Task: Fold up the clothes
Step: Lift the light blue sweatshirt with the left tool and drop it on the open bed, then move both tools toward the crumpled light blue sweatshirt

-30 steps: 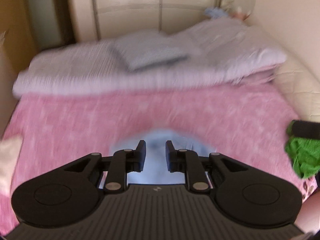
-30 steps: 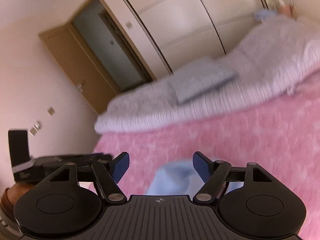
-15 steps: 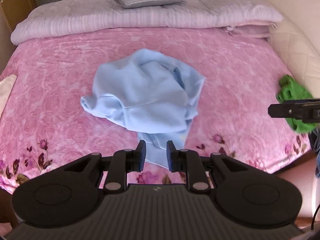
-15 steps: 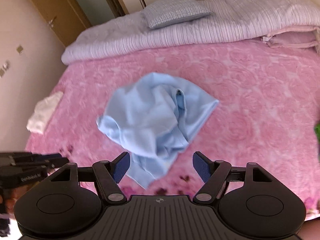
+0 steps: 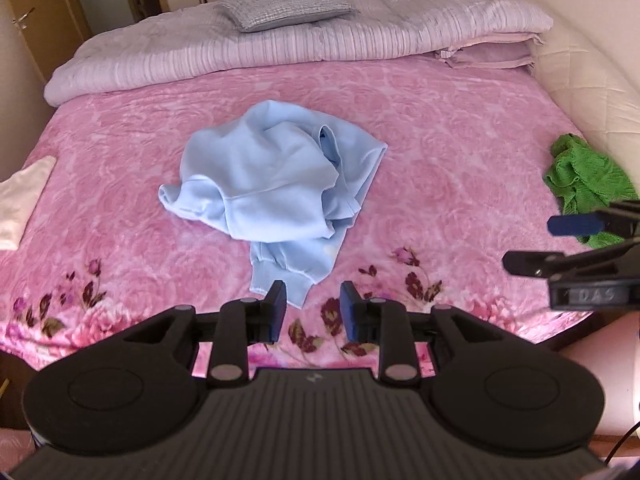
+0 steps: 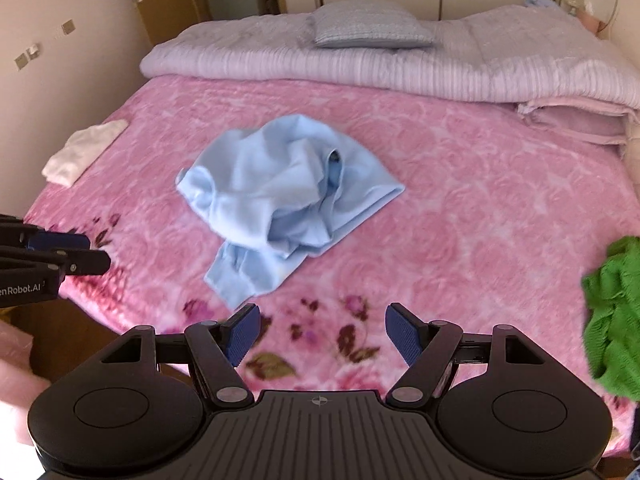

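Note:
A crumpled light blue garment [image 5: 276, 188] [image 6: 284, 196] lies in a heap in the middle of the pink bedspread [image 5: 460, 152] [image 6: 480, 208], one cuffed sleeve trailing toward the near edge. My left gripper [image 5: 313, 312] hovers over the near edge of the bed just short of that sleeve; its jaws are opening and nothing is between them. My right gripper [image 6: 322, 334] stands wide open over the flowered border, to the right of the sleeve, holding nothing. Each gripper also shows at the side of the other's view.
A green garment [image 5: 584, 180] [image 6: 612, 320] lies at the right edge of the bed. A folded white cloth [image 5: 20, 200] [image 6: 80, 152] sits at the left edge. A rolled lilac quilt [image 5: 300, 44] with a grey pillow [image 5: 280, 8] spans the far side. Wardrobe and door stand behind.
Both views have swung down from the wall and quilt onto the bed and closed in on the blue garment. The left gripper's jaws have widened; the right stayed wide open.

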`<state>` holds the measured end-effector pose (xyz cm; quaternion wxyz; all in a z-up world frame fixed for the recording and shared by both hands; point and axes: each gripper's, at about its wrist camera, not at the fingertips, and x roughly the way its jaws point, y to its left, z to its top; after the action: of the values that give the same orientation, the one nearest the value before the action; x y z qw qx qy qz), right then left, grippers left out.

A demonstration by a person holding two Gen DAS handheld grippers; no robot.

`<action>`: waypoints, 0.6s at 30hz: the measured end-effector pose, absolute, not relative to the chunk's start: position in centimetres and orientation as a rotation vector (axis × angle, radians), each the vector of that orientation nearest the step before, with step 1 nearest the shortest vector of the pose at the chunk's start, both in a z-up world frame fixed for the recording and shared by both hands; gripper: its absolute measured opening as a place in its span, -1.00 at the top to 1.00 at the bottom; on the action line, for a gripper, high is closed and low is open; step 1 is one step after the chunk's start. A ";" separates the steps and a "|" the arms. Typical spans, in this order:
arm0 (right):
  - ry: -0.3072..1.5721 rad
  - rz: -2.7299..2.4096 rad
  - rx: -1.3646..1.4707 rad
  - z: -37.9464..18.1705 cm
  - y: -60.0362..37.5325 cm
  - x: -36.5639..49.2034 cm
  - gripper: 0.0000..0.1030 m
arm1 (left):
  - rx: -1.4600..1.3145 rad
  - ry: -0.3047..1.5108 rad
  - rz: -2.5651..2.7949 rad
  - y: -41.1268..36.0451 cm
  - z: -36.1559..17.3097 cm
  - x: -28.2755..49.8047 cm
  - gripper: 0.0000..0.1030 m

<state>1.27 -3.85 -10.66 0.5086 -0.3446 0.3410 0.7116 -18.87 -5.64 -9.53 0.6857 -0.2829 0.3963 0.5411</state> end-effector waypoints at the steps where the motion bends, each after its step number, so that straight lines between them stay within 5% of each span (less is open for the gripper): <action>1: 0.824 1.723 -0.835 -10.8 -4.2 1.2 -0.43 | -0.635 0.886 1.221 -6.1 -9.5 -18.8 0.50; 18: 0.836 1.776 -0.815 -10.0 -6.8 2.6 -0.43 | -0.630 0.894 1.261 -9.3 -9.0 -16.8 0.46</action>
<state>2.59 -6.77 -10.01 0.4866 -0.3349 0.3435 0.7302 -16.78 -9.25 -8.98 0.6714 -0.2798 0.3970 0.5597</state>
